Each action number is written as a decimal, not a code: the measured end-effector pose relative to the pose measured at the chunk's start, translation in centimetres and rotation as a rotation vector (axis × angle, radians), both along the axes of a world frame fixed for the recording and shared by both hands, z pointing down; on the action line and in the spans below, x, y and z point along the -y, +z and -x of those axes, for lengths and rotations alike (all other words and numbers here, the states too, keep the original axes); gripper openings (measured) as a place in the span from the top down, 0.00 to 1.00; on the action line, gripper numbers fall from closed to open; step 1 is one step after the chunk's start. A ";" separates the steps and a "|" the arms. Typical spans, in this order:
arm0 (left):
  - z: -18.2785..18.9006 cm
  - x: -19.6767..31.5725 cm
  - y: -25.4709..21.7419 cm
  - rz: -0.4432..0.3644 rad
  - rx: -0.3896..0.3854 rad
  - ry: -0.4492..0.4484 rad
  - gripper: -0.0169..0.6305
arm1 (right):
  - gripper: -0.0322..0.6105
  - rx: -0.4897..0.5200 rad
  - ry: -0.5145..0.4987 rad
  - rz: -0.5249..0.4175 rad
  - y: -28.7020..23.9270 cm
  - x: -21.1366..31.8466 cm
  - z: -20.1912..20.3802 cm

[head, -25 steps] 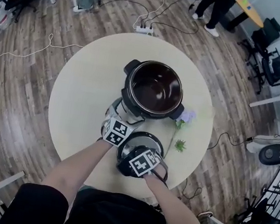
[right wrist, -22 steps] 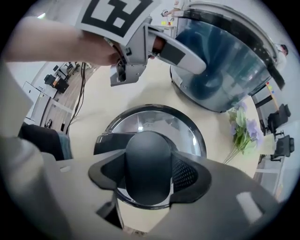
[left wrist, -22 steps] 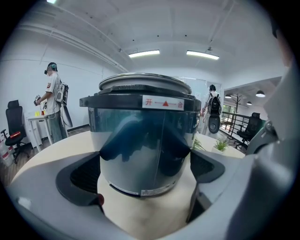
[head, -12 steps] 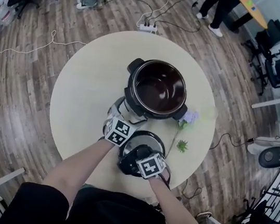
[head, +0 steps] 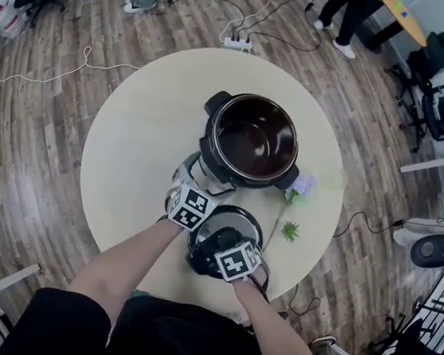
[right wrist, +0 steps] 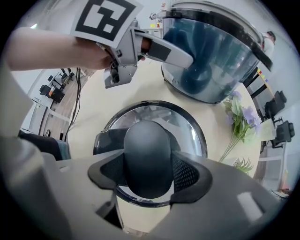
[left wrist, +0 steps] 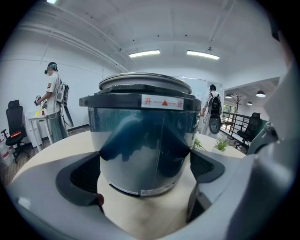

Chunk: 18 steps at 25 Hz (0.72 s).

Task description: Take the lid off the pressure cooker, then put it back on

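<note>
White label (left wrist: 162,101) | red 开, triangle, 合 | pressure cooker (left wrist: 140,140) rim

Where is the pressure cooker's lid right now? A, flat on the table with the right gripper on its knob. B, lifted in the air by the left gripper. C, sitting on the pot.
A: the lid lies on the table in front of the open pressure cooker, with the right gripper closed on its knob.

Left gripper (head: 190,179) tilts down, jaws wide apart; right gripper (head: 226,248) points straight down, clamped on lid knob (right wrist: 147,150)
</note>
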<state>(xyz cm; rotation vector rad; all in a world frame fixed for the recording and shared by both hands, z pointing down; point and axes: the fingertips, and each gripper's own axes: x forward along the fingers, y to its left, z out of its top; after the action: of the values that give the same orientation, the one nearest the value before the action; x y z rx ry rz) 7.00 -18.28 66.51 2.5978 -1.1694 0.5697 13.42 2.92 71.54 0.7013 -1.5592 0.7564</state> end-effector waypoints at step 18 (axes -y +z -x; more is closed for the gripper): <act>-0.3 0.0 0.0 0.001 0.002 -0.001 0.07 | 0.50 0.155 0.000 0.037 -15.0 1.8 -5.8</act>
<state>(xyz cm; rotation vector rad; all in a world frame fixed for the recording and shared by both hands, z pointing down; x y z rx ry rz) 7.31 -18.33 66.53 2.5954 -1.1710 0.5728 19.17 1.14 56.51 0.6280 -1.6804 0.8539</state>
